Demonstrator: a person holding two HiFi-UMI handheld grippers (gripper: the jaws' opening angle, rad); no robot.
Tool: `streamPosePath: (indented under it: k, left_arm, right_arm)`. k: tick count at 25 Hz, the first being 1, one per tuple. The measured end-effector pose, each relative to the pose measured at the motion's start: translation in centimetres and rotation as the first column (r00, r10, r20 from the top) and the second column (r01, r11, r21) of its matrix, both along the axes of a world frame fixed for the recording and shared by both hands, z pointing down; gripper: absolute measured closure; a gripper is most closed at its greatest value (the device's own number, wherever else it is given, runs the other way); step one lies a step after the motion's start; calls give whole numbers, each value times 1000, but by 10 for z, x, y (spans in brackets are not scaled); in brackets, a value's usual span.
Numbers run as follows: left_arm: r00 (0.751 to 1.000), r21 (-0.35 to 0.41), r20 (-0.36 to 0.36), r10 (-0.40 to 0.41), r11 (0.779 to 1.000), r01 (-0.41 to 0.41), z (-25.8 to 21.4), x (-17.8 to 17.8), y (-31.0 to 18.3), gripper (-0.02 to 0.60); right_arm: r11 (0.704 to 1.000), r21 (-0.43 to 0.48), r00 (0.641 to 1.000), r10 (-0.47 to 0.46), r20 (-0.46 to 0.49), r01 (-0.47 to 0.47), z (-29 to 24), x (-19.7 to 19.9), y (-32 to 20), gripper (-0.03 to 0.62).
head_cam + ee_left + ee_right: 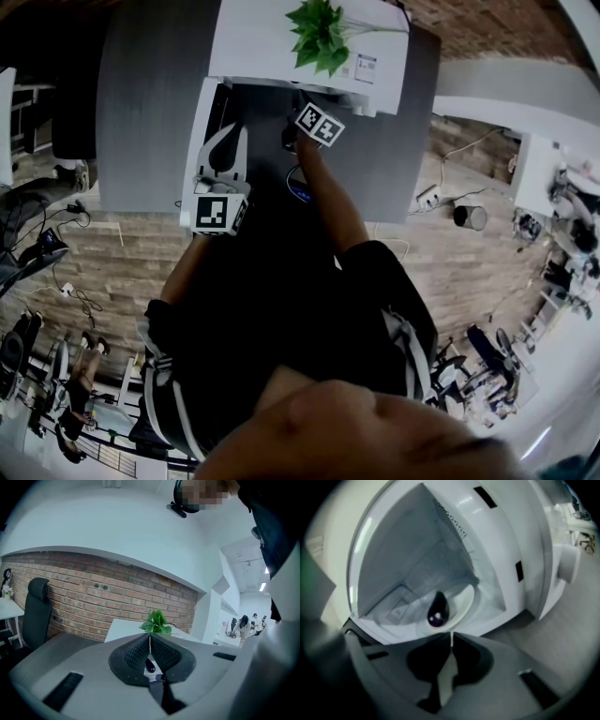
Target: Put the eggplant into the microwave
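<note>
Here, grey tabletop (150,94), brick wall (93,592).
Left hand-held gripper (150,637) and right hand-held gripper (451,637) were clenched empty; the eggplant (438,610) lay in the microwave (501,550).

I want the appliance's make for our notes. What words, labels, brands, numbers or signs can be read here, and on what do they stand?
No text can be read in any view.
Sticker on top of the microwave: print too small to read.
Square patch on the microwave's inner floor: blurred, cannot tell if it bears print.
Marker cubes: black-and-white square patterns only, no letters.
</note>
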State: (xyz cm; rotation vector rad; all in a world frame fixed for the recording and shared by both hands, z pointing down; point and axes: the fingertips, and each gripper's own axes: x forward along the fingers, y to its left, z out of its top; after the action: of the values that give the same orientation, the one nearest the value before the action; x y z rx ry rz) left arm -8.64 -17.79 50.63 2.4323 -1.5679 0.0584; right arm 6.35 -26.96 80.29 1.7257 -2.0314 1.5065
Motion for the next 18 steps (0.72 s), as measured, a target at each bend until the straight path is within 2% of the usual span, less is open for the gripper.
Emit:
streamPosePath:
  k: [6,18]
  left_arm:
    - [1000,5,-18,4,1000,-4,-9,3,13,540]
    - [999,57,-6,49,997,-49,-25,10,41,540]
  right_arm:
    - [1000,17,1000,-8,-7,8,-19,4,16,554]
    - [998,57,999,-28,-33,30,-59,11,57,556]
